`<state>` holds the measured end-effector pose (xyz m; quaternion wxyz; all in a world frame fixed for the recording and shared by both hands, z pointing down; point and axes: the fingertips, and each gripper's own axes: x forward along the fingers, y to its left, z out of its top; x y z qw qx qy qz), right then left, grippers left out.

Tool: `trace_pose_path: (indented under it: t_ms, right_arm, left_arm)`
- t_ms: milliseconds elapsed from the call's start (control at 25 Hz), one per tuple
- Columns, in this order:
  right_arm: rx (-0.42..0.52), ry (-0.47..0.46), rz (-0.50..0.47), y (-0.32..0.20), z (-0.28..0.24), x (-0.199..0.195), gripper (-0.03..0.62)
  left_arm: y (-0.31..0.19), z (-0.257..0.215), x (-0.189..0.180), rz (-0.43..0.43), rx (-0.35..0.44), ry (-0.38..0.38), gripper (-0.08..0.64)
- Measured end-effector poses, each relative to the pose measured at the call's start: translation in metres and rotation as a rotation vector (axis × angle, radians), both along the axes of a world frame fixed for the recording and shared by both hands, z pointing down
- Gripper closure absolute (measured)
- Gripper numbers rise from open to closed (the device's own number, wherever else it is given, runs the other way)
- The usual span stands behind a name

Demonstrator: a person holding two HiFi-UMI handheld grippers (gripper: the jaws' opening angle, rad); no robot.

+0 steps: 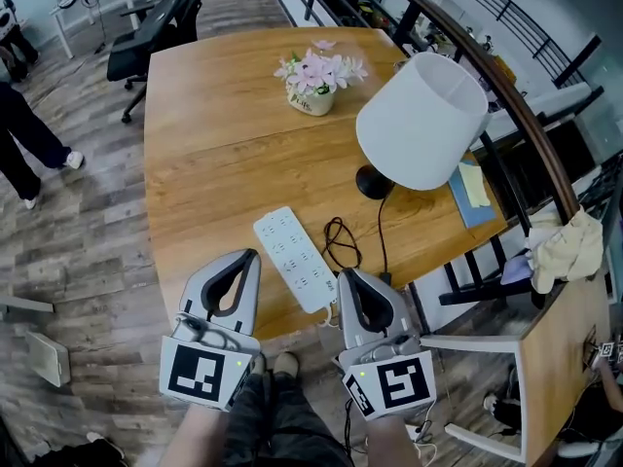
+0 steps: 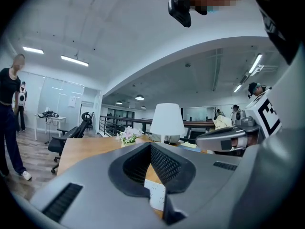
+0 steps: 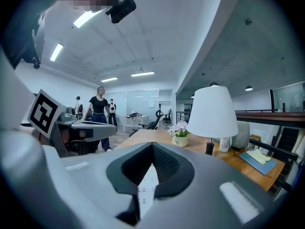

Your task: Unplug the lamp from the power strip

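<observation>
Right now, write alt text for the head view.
The left gripper and right gripper, both shut, hover at the near edge of a wooden table, flanking a white power strip. Beyond stand a white-shaded lamp, its black cord, and pink flowers.

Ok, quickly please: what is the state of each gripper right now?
Left gripper: shut, holding nothing.
Right gripper: shut, holding nothing.

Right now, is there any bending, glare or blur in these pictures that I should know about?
Head view: evenly lit and sharp across the round white lampshade and the light wooden table. Left gripper view: strong fisheye bending, dark corners, bright ceiling strip lights. Right gripper view: same bending, one ceiling light flares near the top.
</observation>
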<state>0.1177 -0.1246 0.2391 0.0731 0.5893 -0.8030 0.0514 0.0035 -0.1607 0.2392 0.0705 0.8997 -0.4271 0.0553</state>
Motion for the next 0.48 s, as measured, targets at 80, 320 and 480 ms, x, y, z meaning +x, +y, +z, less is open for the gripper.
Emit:
trace_pose_path:
  t_ms: [80,320,480]
  right_arm:
    - [0.013,0.001,-0.004,0.001,-0.01,-0.003,0.584]
    - [0.05,-0.01,-0.016,0.009,-0.037,-0.01,0.584]
    - [0.062,-0.011,-0.024,0.018,-0.053,-0.014,0.584]
  left_arm:
    - [0.001,-0.01,-0.005,-0.002,0.013,0.008,0.565]
    - [0.007,-0.033,-0.019,-0.009,0.042,0.034,0.565]
    - [0.014,-0.045,-0.025,-0.011,0.033,0.053,0.565]
